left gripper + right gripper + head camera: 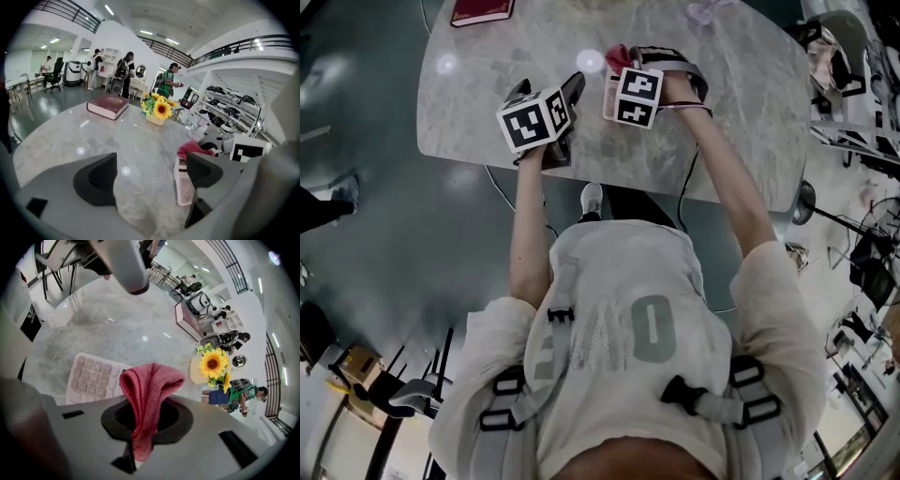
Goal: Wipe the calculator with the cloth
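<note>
In the head view, my left gripper [548, 89] and right gripper [630, 54] sit side by side over the marble worktop [741, 112]. The calculator [607, 94] shows as a pale edge beside the right one.

In the left gripper view, my fingers [96, 180] are spread, with only bare worktop between them. The calculator lies flat just beside the right-hand finger.

In the right gripper view, my fingers are pressed together on the red cloth [150, 390]. It is soft and limp and flops over above the keys; I cannot tell if it touches them. I judge the calculator light, stiff and likely to skate on smooth stone, so I would steady it by its long edges.
</note>
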A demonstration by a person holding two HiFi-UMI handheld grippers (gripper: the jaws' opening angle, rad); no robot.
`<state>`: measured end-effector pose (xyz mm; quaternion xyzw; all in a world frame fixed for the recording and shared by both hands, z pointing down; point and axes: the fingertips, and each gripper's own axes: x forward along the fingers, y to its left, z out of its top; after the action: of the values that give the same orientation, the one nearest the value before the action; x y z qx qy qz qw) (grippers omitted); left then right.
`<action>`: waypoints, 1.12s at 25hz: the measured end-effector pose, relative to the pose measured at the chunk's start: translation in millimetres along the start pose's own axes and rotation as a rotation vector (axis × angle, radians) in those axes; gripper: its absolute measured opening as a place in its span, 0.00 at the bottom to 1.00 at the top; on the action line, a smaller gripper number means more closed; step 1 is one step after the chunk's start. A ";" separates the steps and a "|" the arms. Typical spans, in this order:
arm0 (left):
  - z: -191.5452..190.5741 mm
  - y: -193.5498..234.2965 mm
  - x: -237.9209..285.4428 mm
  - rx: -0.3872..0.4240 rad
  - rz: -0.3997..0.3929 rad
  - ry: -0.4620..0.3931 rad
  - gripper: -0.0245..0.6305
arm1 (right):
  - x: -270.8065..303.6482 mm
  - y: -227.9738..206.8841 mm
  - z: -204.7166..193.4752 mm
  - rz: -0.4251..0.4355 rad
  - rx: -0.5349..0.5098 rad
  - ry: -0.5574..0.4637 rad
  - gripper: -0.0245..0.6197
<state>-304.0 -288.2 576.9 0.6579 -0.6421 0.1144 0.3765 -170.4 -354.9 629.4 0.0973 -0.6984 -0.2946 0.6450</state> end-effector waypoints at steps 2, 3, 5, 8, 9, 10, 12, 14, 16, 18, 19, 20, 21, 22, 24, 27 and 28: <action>11.5 -0.8 -3.8 0.001 0.005 -0.041 0.74 | 5.9 3.1 -3.7 0.004 0.002 0.005 0.12; 15.7 -1.2 -6.0 -0.003 0.004 -0.055 0.74 | 7.9 4.5 -5.6 0.001 0.001 0.007 0.12; 23.1 -0.4 -12.0 -0.013 0.003 -0.085 0.74 | 9.2 6.9 -7.2 -0.007 -0.003 0.012 0.12; 32.3 3.4 -21.3 -0.026 0.008 -0.122 0.74 | 8.3 12.5 -4.4 -0.002 -0.012 0.017 0.12; 34.4 4.0 -23.1 -0.026 0.011 -0.129 0.74 | 8.5 15.8 -3.7 0.005 -0.017 0.018 0.12; 36.1 4.3 -24.3 -0.024 0.014 -0.134 0.74 | 9.3 19.7 -2.9 0.013 -0.023 0.019 0.12; 38.3 5.0 -26.0 -0.016 0.018 -0.141 0.74 | 11.4 28.2 -0.6 0.026 -0.037 0.020 0.12; 39.0 5.2 -26.4 -0.007 0.020 -0.143 0.74 | 12.8 34.2 0.5 0.027 -0.048 0.024 0.12; 39.8 4.6 -26.4 0.003 0.021 -0.145 0.74 | 12.7 38.8 0.7 0.033 -0.054 0.024 0.12; 41.6 4.1 -28.5 0.008 0.024 -0.147 0.74 | 11.1 44.5 1.3 0.049 -0.059 0.024 0.12; 43.1 3.7 -30.1 0.009 0.024 -0.151 0.74 | 10.2 46.9 1.7 0.055 -0.065 0.025 0.12; 45.1 3.2 -31.7 0.011 0.024 -0.156 0.74 | 9.2 48.6 2.2 0.059 -0.070 0.025 0.12; 47.4 2.6 -33.2 0.014 0.024 -0.163 0.74 | 8.3 50.1 3.0 0.062 -0.073 0.025 0.12; 49.4 2.2 -34.8 0.018 0.023 -0.170 0.74 | 7.3 51.9 4.3 0.066 -0.074 0.023 0.12; 52.3 1.9 -38.8 0.023 0.022 -0.183 0.74 | 4.5 57.6 7.5 0.074 -0.074 0.019 0.12; 54.4 0.5 -44.3 0.024 0.020 -0.194 0.74 | -1.6 68.7 11.1 0.087 -0.065 0.003 0.12; 54.6 0.0 -46.1 0.027 0.020 -0.196 0.74 | -4.0 73.3 11.9 0.091 -0.061 -0.001 0.12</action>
<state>-329.0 -288.3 510.0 0.6647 -0.6807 0.0619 0.3017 -163.3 -290.3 665.4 0.0453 -0.6931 -0.2861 0.6600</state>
